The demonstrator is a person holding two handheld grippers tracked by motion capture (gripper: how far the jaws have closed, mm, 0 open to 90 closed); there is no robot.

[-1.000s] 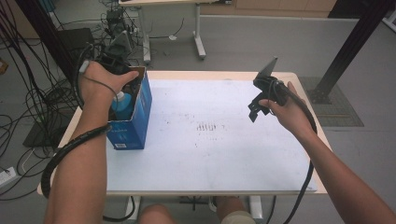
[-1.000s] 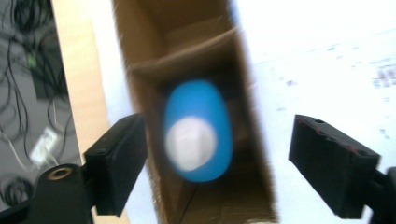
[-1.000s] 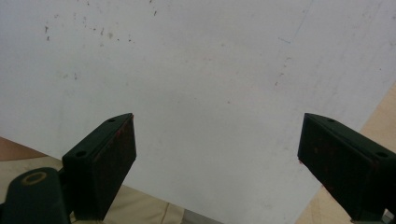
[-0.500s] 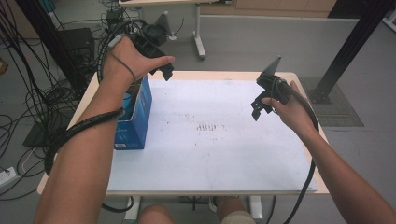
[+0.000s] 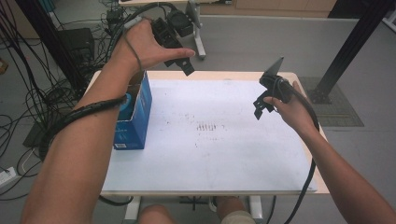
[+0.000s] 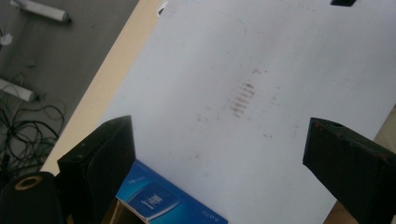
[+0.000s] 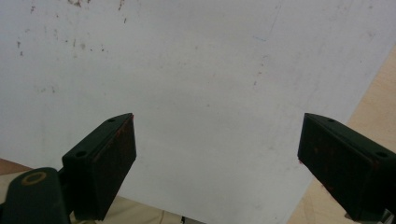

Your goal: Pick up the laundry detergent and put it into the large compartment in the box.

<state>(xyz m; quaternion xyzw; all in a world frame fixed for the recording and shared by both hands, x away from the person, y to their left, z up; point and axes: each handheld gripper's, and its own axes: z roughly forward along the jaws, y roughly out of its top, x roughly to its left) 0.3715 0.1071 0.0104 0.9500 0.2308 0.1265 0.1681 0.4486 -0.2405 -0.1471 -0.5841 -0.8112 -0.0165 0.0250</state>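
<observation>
Two hand-held grippers raised over a white-topped table [image 5: 210, 154], both with nothing in their grip. Left gripper [image 5: 180, 58], lifted above the table's far left corner, just past the upper edge of the blue box [image 5: 135, 119]; jaws having just been opening, now spread wide, with nothing between them in the left gripper view [image 6: 219, 154], where bare white surface and a faint cluster of dark smudges [image 6: 240, 98] lie beyond the gap. Blue box upright on the left part of the table, close to its left edge, top open, with a blue round-topped item [image 5: 124, 101] partly visible inside, too hidden by the forearm to identify; one printed blue corner of the box also visible at the bottom of the left gripper view [image 6: 159, 196], just beside the left jaw and apart from it. Right gripper [image 5: 262, 107] held over the right part of the table, well apart from the box, tips pointing down toward the surface; jaws likewise set wide in the right gripper view [image 7: 217, 154], nothing between them, white tabletop and a strip of its wooden rim [image 7: 373, 93] behind. Same smudges near the table's middle in the high view [image 5: 205, 126], between the two grippers.
</observation>
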